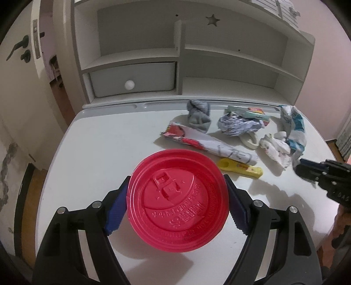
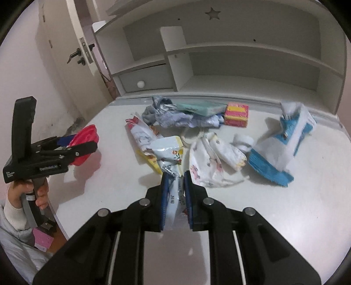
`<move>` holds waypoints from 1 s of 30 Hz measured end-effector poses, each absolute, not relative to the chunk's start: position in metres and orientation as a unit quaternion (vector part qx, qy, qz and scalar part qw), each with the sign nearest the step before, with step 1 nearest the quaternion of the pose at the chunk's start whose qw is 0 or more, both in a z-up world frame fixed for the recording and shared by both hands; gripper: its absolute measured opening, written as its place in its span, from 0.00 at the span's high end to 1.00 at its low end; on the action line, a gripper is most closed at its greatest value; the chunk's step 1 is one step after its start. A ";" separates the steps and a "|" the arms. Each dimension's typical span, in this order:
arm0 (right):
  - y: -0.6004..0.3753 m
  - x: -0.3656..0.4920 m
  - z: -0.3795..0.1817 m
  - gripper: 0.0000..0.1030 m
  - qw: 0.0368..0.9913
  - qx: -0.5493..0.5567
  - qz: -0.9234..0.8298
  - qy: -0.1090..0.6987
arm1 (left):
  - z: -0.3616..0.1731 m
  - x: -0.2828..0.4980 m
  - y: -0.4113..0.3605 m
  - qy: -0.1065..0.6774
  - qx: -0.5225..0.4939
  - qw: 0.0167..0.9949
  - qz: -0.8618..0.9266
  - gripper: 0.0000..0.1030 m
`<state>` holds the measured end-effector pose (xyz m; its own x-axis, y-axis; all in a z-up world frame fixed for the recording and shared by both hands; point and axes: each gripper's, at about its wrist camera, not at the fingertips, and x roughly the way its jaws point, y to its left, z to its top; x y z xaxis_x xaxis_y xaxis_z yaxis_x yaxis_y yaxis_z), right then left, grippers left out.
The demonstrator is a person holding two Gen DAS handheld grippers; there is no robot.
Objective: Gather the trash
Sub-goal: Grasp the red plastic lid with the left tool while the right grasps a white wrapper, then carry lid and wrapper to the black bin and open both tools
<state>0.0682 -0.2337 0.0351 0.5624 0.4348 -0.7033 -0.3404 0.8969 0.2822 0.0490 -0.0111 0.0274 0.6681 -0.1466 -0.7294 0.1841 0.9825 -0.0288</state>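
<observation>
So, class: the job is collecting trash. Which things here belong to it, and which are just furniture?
Part of the job:
- red plastic lid, in the left gripper
- white wrapper, in the right gripper
- crumpled paper
- blue-and-white packet

Just there:
- white table
- shelf unit
- drawer
- door

white desk (image 1: 92, 142), bare near edge | white shelf unit (image 1: 230, 63) at back, star cutout (image 1: 213, 20) | grey drawer (image 1: 133, 82), round white knob | door (image 2: 54, 43), dark lever handle
</observation>
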 end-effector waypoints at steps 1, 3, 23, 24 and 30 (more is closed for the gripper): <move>-0.237 0.067 0.031 0.85 0.880 0.061 0.217 0.419 | 0.030 0.048 -0.017 0.395 0.027 0.913 -0.096 0.25; -0.247 0.061 0.029 0.85 0.880 0.073 0.213 0.418 | 0.033 0.045 -0.028 0.390 0.034 0.914 -0.107 0.25; -0.596 -0.237 0.014 0.85 0.871 0.343 -0.121 0.331 | -0.017 -0.152 -0.465 0.409 0.229 0.668 -0.578 0.24; -0.612 -0.249 -0.013 0.85 0.852 0.368 -0.132 0.348 | -0.043 -0.161 -0.484 0.428 0.243 0.652 -0.577 0.24; -0.665 -0.291 -0.196 0.85 0.715 0.482 -0.178 0.473 | -0.207 -0.183 -0.567 0.549 0.322 0.567 -0.523 0.25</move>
<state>-0.2911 -0.6652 -0.1963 0.4890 0.2013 -0.8487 0.7113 0.4712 0.5216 -0.1833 -0.5673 -0.2070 -0.1489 -0.2389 -0.9596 0.9467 0.2460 -0.2082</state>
